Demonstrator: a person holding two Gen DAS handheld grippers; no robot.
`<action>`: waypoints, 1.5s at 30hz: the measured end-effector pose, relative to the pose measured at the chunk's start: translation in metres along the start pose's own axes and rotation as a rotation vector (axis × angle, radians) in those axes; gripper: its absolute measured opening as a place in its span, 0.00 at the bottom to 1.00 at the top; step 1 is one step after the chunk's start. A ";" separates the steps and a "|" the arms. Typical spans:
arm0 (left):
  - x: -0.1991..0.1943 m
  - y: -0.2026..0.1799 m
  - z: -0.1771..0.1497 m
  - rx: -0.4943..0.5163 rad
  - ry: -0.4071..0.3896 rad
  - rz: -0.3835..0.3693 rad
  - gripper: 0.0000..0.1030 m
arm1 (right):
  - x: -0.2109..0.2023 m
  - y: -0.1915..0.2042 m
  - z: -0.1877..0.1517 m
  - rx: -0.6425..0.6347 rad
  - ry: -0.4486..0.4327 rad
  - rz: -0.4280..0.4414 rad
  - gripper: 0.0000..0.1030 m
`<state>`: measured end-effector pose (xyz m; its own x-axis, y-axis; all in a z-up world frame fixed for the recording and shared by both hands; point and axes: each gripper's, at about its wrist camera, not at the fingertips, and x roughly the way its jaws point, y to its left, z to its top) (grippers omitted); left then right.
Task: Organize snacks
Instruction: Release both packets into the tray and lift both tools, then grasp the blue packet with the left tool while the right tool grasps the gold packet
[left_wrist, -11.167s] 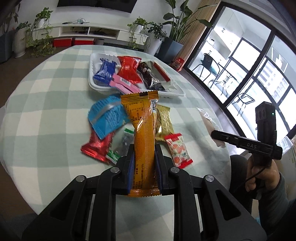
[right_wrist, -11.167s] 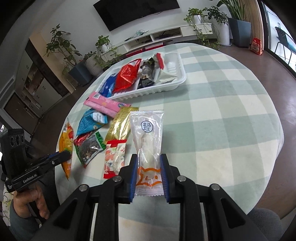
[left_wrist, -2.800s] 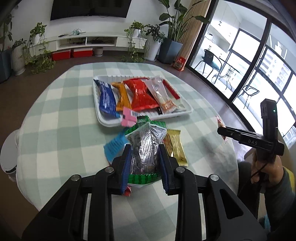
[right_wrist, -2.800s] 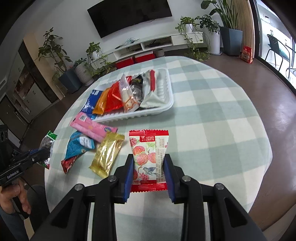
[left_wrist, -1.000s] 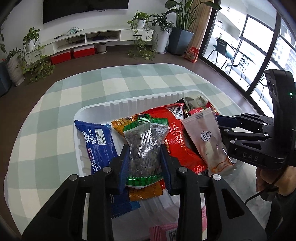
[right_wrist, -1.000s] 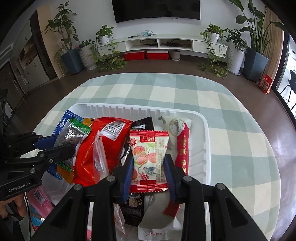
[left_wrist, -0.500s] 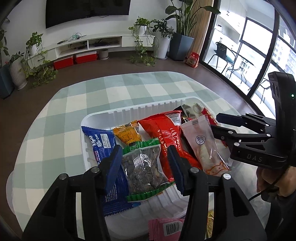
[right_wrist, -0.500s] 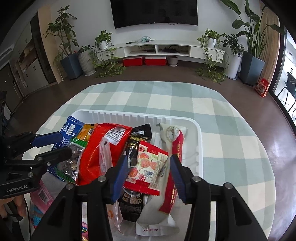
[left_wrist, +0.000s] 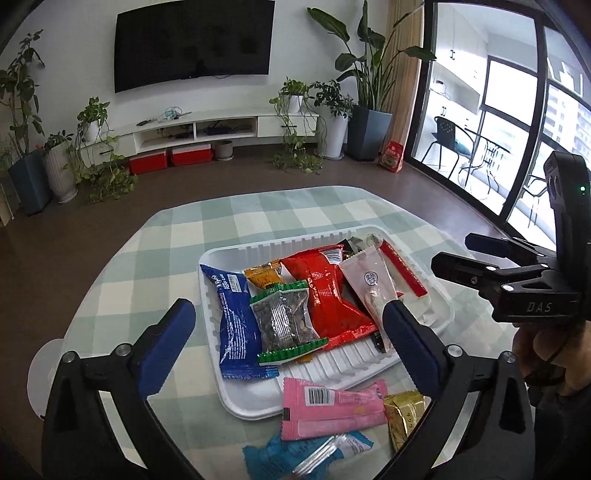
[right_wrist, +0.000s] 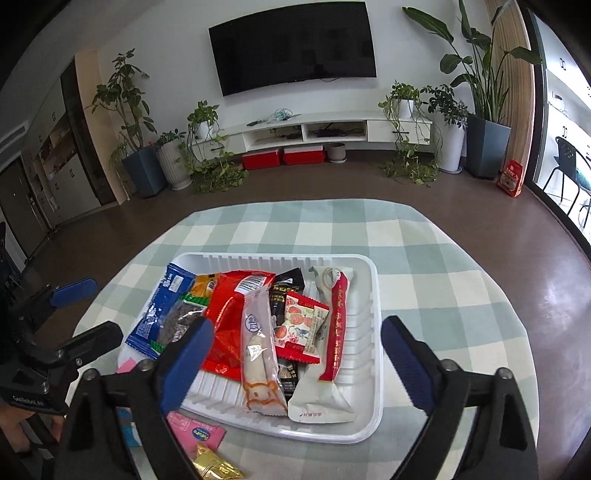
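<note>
A white tray (left_wrist: 258, 251) (right_wrist: 373, 373) on the checked table holds several snack packets. The green-edged seed packet (left_wrist: 286, 323) lies in it on the blue packet (left_wrist: 232, 317). The red-and-white fruit candy packet (right_wrist: 301, 325) lies in it beside a red stick packet (right_wrist: 338, 325). My left gripper (left_wrist: 288, 325) is open and empty above the tray's near side. My right gripper (right_wrist: 295, 339) is open and empty above the tray; it also shows in the left wrist view (left_wrist: 472, 254). A pink packet (left_wrist: 332, 410), a gold packet (left_wrist: 404, 417) and a light blue packet (left_wrist: 306, 454) lie on the table in front of the tray.
The round table's edge (right_wrist: 517, 306) curves close behind and beside the tray. A TV unit with potted plants (left_wrist: 207, 129) stands against the far wall. Glass doors (left_wrist: 517, 129) are on the right.
Both grippers opened wide and pulled back and up from the tray. The seed packet and the fruit candy packet now lie released in the tray.
</note>
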<state>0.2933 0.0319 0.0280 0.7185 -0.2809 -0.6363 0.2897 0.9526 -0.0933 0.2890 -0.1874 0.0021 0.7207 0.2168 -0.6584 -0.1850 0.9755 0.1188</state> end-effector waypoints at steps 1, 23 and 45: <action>-0.005 -0.001 -0.002 0.001 -0.007 0.001 1.00 | -0.007 0.001 -0.001 0.000 -0.013 -0.002 1.00; -0.149 -0.010 -0.114 -0.044 -0.131 0.075 1.00 | -0.110 0.020 -0.111 0.110 0.043 0.274 1.00; -0.106 -0.018 -0.138 0.128 0.126 -0.056 1.00 | -0.129 0.018 -0.177 0.252 0.183 0.200 1.00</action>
<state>0.1253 0.0609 -0.0087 0.6164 -0.3084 -0.7245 0.4107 0.9110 -0.0384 0.0747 -0.2039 -0.0425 0.5510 0.4167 -0.7230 -0.1235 0.8976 0.4232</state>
